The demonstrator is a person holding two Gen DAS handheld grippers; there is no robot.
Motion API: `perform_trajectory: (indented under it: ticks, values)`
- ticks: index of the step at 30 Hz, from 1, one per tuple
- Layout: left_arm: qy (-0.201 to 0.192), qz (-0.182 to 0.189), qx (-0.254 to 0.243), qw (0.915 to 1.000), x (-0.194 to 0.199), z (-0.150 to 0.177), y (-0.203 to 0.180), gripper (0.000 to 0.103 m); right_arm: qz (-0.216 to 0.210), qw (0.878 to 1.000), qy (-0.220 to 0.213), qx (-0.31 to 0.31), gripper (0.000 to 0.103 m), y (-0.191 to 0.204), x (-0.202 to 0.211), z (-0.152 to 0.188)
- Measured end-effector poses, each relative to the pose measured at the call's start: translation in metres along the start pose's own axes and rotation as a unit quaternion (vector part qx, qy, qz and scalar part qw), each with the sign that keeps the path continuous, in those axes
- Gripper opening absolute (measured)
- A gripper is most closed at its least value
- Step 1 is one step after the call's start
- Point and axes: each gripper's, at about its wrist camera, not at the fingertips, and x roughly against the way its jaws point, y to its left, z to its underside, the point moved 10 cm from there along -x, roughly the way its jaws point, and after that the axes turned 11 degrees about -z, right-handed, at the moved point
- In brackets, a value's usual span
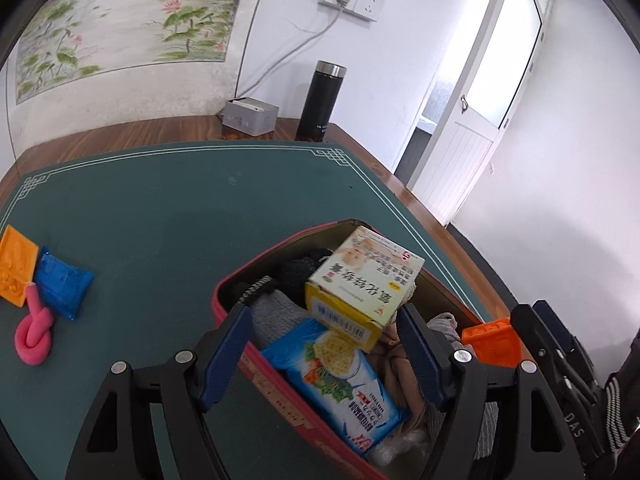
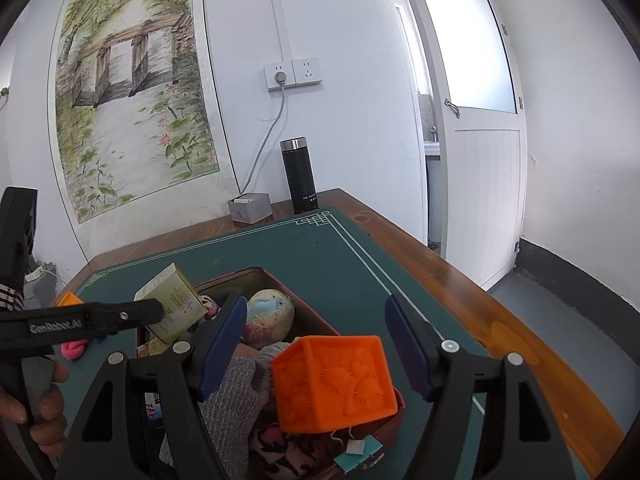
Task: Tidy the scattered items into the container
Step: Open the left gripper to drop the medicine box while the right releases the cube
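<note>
Now: Letting the Box Settle in a Full Tin

Now the left hand-held gripper [image 1: 326,354] stands spread over the container [image 1: 280,392], its blue pads clear on both sides of the yellow-green medicine box [image 1: 362,280]. That box sits tilted, 1 corner high, leaning on the blue cracker packet [image 1: 340,380] and the grey cloth beneath. No pad presses it, so it reads as released. I judge the step in hand to be the drop-off, and the good way to end it is to back the left hand-held gripper straight out along its own line, without sweeping sideways, since a brush against the raised corner could tip the box over the red rim.

The right hand-held gripper [image 2: 320,350] is spread as well, with the orange embossed block [image 2: 336,384] between its fingers but not gripped; the block rests on the heap at the near edge of the tin. It looks poorly seated, so a nudge inward would be wise before anything else goes on top.

Out on the green mat [image 1: 160,200] of the bench, 3 things still lie apart from the container: an orange tile [image 1: 16,266], a blue pouch [image 1: 62,282] touching it, and a pink knotted rope [image 1: 35,334]. With the tin already piled high, flat pieces should go in along a wall.
</note>
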Motion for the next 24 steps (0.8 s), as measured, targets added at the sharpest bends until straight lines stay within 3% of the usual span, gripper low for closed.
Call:
perform_trajectory:
  ticks: [8, 13, 18, 24]
  values:
    - [-0.004, -0.023, 0.015, 0.9996, 0.001, -0.005, 0.023, 0.076, -0.007, 1.0, -0.001, 0.011, 0.075, 0.009, -0.002, 0.002]
    - [-0.004, -0.043, -0.005, 0.9991, -0.016, -0.01, 0.018, 0.076, -0.008, 1.0, -0.002, 0.011, 0.075, 0.011, -0.002, 0.002]
    - [-0.005, -0.043, -0.019, 0.9989, -0.032, -0.019, 0.013, 0.076, -0.009, 1.0, -0.004, 0.012, 0.076, 0.01, -0.001, 0.001]
    - [0.0, -0.026, 0.008, 0.9996, -0.028, -0.021, 0.021, 0.076, -0.015, 1.0, 0.0, 0.018, 0.076, 0.013, -0.002, 0.002]
